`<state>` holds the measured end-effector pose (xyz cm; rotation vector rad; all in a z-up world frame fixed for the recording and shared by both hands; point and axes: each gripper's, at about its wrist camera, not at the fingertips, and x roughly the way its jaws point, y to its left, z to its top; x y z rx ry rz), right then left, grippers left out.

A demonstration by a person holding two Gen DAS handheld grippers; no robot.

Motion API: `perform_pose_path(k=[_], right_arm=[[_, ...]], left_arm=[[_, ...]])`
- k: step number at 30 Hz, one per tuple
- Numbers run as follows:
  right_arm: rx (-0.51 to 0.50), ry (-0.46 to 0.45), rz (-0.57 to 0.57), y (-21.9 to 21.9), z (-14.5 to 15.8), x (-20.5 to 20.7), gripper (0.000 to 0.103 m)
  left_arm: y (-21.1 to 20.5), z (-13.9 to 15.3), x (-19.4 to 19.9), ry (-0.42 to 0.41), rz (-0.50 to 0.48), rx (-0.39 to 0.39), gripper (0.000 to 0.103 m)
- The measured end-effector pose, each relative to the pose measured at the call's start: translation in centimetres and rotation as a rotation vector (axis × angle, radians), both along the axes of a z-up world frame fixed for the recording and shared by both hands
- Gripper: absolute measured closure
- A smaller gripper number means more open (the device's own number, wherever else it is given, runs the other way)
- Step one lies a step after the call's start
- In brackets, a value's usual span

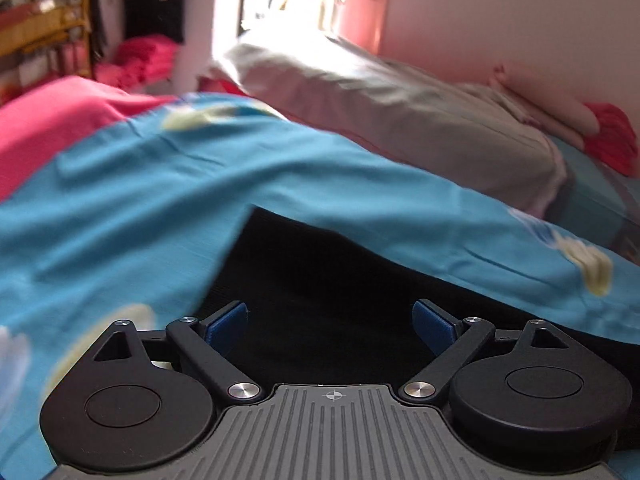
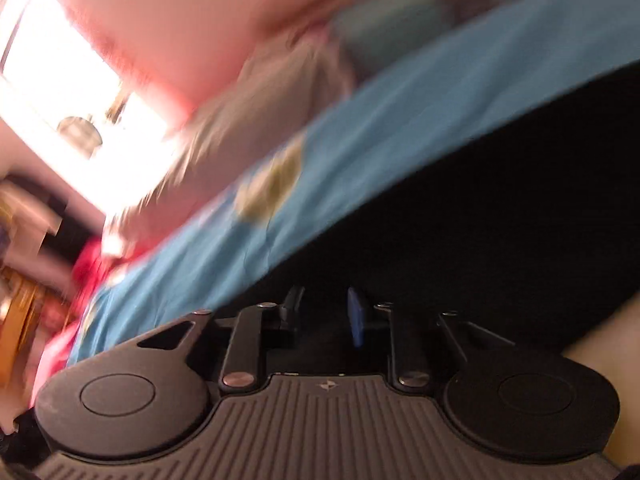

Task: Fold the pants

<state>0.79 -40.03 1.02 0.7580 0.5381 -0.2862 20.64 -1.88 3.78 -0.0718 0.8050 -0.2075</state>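
Observation:
Black pants [image 1: 328,280] lie on a blue bedsheet [image 1: 160,184]. My left gripper [image 1: 330,322] is open, its blue pads [image 1: 226,322] spread wide just over the near part of the pants. In the blurred, tilted right wrist view the pants [image 2: 500,216] fill the right side over the blue sheet [image 2: 360,128]. My right gripper [image 2: 326,314] has its fingers [image 2: 356,316] close together with dark pants fabric between them; the grip itself is dark and hard to make out.
A grey pillow or folded blanket [image 1: 400,108] lies behind the pants. A pink cover [image 1: 60,116] is at left, red cloth [image 1: 612,140] at right. A pink wall [image 1: 500,12], a bright doorway [image 1: 288,0] and a wooden rack [image 1: 44,32] stand beyond.

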Motion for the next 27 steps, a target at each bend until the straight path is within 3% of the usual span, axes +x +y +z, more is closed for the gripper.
perform_pose_path(k=[1, 4, 8, 10, 12, 15, 18, 20, 21, 23, 26, 27], right_arm=[[-0.025, -0.045, 0.109, 1.6, 0.5, -0.4, 0.035], [0.005, -0.083, 0.479, 7.2, 0.2, -0.1, 0.036], [-0.132, -0.043, 0.711, 13.0, -0.7, 1.3, 0.036], [-0.194, -0.027, 0.735, 14.0, -1.0, 2.8, 0.036], [-0.169, 0.015, 0.749, 14.0, -1.9, 4.9, 0.036], [-0.089, 0.009, 0.749, 14.0, -2.3, 6.1, 0.041], [0.08, -0.115, 0.689, 11.7, -2.3, 6.0, 0.041], [0.151, -0.089, 0.846, 13.0, -2.9, 6.4, 0.04], [0.094, -0.056, 0.914, 14.3, -2.9, 6.2, 0.033], [-0.042, -0.058, 0.935, 15.2, -2.3, 5.8, 0.032], [0.135, -0.045, 0.739, 11.9, -3.7, 7.1, 0.033], [0.168, -0.023, 0.704, 11.3, -4.2, 7.2, 0.042]], left_arm=[[-0.8, -0.5, 0.4, 0.025, -0.016, -0.017, 0.0], [-2.2, -2.9, 1.6, 0.076, -0.041, -0.046, 0.0], [-3.2, -5.4, 0.5, -0.041, -0.091, 0.026, 0.0], [-3.6, -5.4, 0.7, -0.058, -0.111, 0.081, 0.0], [-3.7, -5.5, 0.8, -0.069, -0.107, 0.087, 0.0], [-3.5, -5.4, 1.2, -0.075, -0.105, 0.093, 0.0], [-3.5, -5.5, 1.4, -0.073, -0.106, 0.092, 0.0], [-3.6, -5.5, 1.4, -0.074, -0.105, 0.097, 0.0], [-3.7, -5.4, 1.4, -0.075, -0.105, 0.102, 0.0], [-3.8, -5.5, 1.3, -0.076, -0.105, 0.107, 0.0], [-3.8, -5.4, 1.4, -0.076, -0.106, 0.109, 0.0], [-3.9, -5.5, 1.4, -0.077, -0.106, 0.11, 0.0]])
